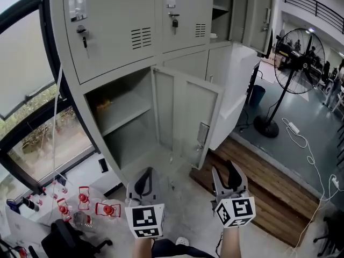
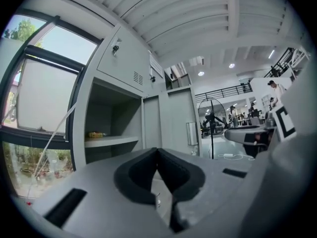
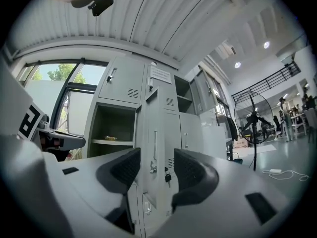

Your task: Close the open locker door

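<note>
The grey locker bank has one lower compartment point(image 1: 126, 125) standing open, with a shelf and a small yellow item point(image 1: 103, 105) on it. Its door point(image 1: 185, 117) swings out toward me, handle point(image 1: 202, 135) on the outer face. My left gripper point(image 1: 144, 183) is shut and empty, low in front of the compartment point(image 2: 111, 128), with the door point(image 2: 176, 120) to its right. My right gripper point(image 1: 228, 176) is open and empty, below the door's free edge and apart from it. In the right gripper view the door point(image 3: 156, 133) shows edge-on between the jaws of the gripper point(image 3: 157, 170), farther off.
A standing fan point(image 1: 293, 63) and a white power strip point(image 1: 294, 128) with cables are on the floor at right. A wooden platform point(image 1: 258, 181) runs under the lockers. Red-capped bottles point(image 1: 83, 198) lie at lower left by the window. Another locker door point(image 1: 252, 15) hangs open at upper right.
</note>
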Demonstrator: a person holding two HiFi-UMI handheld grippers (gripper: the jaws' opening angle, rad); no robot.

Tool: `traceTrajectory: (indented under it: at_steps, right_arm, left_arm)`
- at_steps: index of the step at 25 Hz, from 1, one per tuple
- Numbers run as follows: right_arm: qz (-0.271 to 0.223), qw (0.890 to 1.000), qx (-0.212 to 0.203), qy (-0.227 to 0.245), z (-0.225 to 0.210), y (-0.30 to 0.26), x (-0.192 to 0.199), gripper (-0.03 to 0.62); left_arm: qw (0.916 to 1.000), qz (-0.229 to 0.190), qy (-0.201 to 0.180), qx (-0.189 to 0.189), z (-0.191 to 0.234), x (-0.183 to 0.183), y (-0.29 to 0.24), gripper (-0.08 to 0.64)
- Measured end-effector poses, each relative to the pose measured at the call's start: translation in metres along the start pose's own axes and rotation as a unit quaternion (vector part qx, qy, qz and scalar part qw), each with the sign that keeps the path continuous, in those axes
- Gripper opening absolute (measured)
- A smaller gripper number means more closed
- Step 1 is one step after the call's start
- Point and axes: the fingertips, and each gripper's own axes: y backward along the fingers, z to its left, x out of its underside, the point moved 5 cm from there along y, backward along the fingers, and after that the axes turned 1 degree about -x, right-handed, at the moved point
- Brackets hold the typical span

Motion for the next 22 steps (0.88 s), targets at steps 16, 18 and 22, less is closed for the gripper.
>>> traceTrajectory:
  at_steps: [16, 18, 22]
  right_arm:
    - [-0.01, 0.999, -0.041, -0.013, -0.011, -0.063, -0.002, 0.206]
    - [-0.01, 0.999, -0.046, -0.007, -0.012, -0.072, -0.005, 0.206]
    - [-0.009, 0.999, -0.05, -0.004, -0.015, -0.088, -0.005, 0.206]
  left_arm:
    - [0.9998, 0.006, -0.01, -0.014, 0.011, -0.005, -0.046, 0.002]
    - [0.9998, 0.006, -0.014, -0.011, 0.014, -0.006, -0.053, 0.002]
    - [0.9998, 0.006, -0.017, -0.009, 0.02, -0.006, -0.064, 0.002]
